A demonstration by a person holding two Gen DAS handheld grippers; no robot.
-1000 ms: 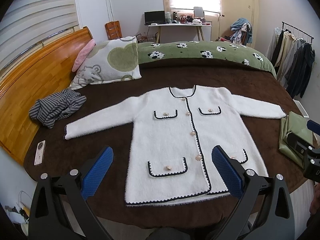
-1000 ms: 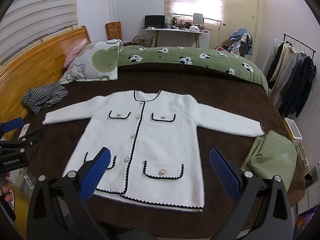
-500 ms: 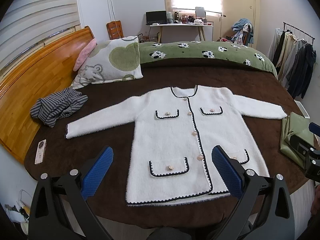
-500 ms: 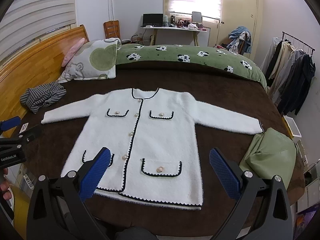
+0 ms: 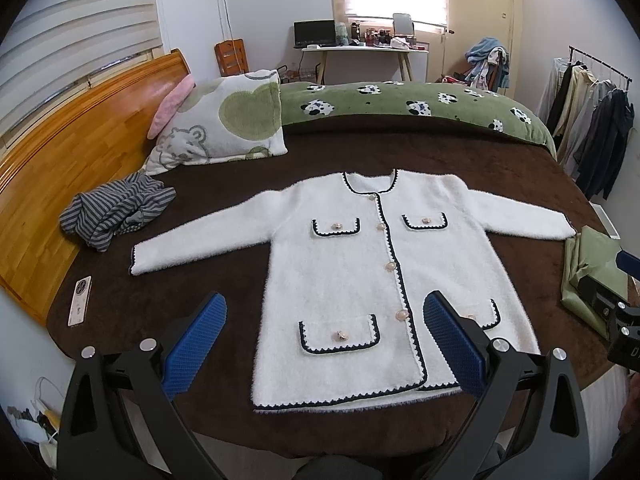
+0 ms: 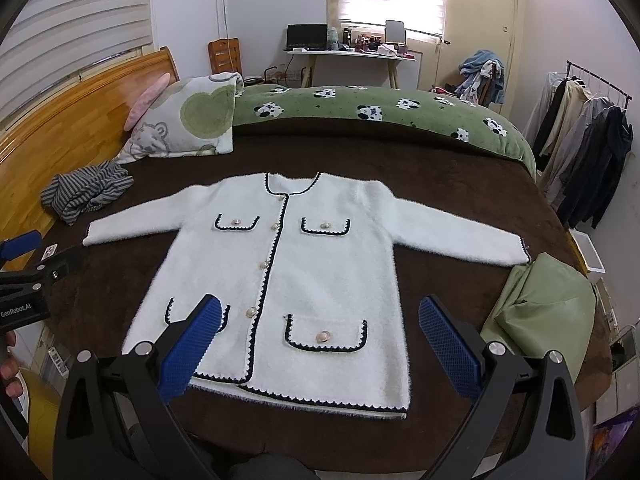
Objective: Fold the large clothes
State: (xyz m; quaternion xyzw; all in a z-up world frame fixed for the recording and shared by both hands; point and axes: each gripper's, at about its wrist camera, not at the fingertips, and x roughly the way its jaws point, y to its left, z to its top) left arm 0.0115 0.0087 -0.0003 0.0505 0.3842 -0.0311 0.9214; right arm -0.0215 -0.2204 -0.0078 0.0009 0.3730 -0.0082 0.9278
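A white fuzzy cardigan [image 5: 348,264] [image 6: 320,264] with dark scalloped trim, several buttons and pockets lies flat and face up on the brown bed cover [image 5: 400,156], both sleeves spread out sideways. My left gripper [image 5: 325,340] hovers open above the hem's left part, nothing between its blue pads. Over the hem's middle and right part my right gripper [image 6: 318,340] is open and empty as well. Each gripper shows at the edge of the other's view.
A striped garment [image 5: 116,212] lies bunched at the left by the wooden headboard [image 5: 60,160], a phone [image 5: 79,300] near the bed edge, a folded green cloth [image 6: 548,312] at the right. A pillow [image 5: 216,120] and green panda blanket [image 5: 420,104] lie beyond; a clothes rack [image 6: 588,148] stands right.
Both views have shifted only slightly; the cardigan sits a touch higher in the left view and lower left in the right one. The cardigan itself has not moved.
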